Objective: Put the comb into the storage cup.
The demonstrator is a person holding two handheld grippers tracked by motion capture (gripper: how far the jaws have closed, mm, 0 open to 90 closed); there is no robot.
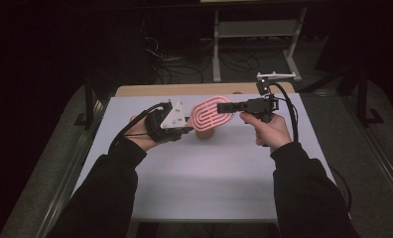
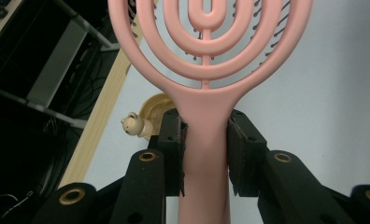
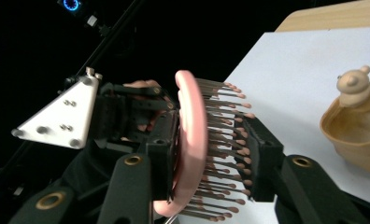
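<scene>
We are keeping the left gripper (image 2: 205, 154) clamped on the pink hairbrush (image 1: 212, 116) handle while the right gripper (image 3: 211, 154), its fingers (image 3: 260, 158) clenched across the head and bristles, is taking the weight gently above the worktop (image 1: 209, 168).

Dim room, grey floor (image 1: 368, 163). White counter (image 1: 214, 173) with wood back edge (image 1: 184, 89). Behind: white metal shelf frame (image 1: 256, 29), tangled black cables (image 1: 184, 62) (mostly in shadow).

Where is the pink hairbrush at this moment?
In the high view the pink hairbrush is held above the white table, between the left claw on its handle and the right claw on its head.
</scene>
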